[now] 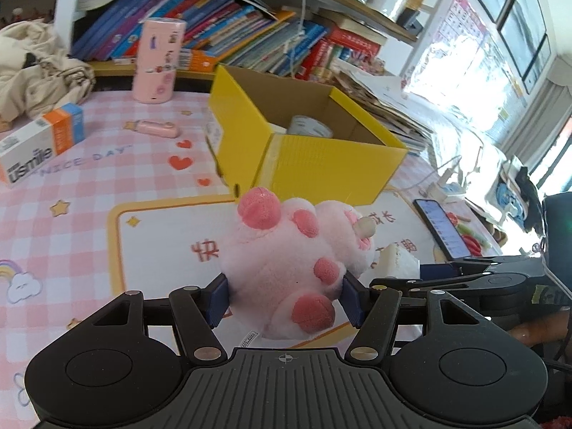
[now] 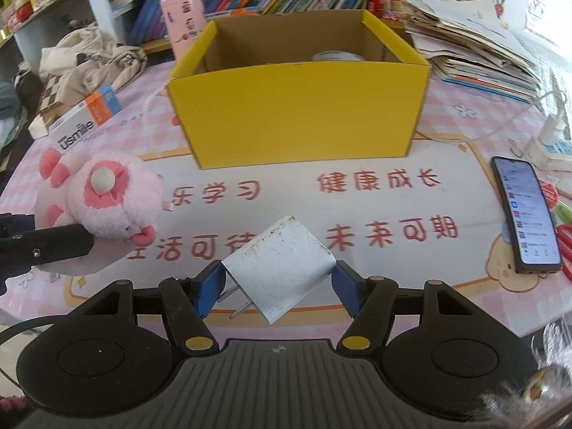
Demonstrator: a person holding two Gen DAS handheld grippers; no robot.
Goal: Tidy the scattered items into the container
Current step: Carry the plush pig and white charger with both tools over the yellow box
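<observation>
Closest to you, your left gripper (image 1: 284, 298) has its blue pads (image 1: 218, 298) pinched on either side of the pink plush toy (image 1: 286, 261), which bulges between them with its darker pink paw spots facing the camera. Your right gripper (image 2: 277, 293) is clamped on a white charger plug (image 2: 282, 268), held tilted so that its two metal prongs stick down toward the left finger and its scuffed flat face is turned up; from the left wrist view only a corner of that plug (image 1: 397, 262) shows, just beside the plush and ahead of the right gripper's black frame. Both loads hang over the white centre of the desk mat (image 2: 286, 193), the part printed with red Chinese characters and edged in yellow. To your right on that mat a smartphone (image 2: 523, 214) lies flat with its screen lit. Just beyond the mat's printed centre stands the yellow cardboard box (image 2: 300, 114), open at the top, with a roll of tape (image 1: 309, 127) resting on its floor toward the far side. Left of the box on the pink checked cloth lie a usmile carton (image 1: 39, 143) and a small pink bottle-shaped item (image 1: 157, 128), well apart from each other. Further back stands a tall pink cylinder (image 1: 159, 60) with stickers on it, near a heap of beige clothing (image 1: 32, 64), and right of the box sits a stack of papers and booklets (image 2: 475, 43). At the very back a shelf holds a slanting row of books (image 1: 228, 28).
</observation>
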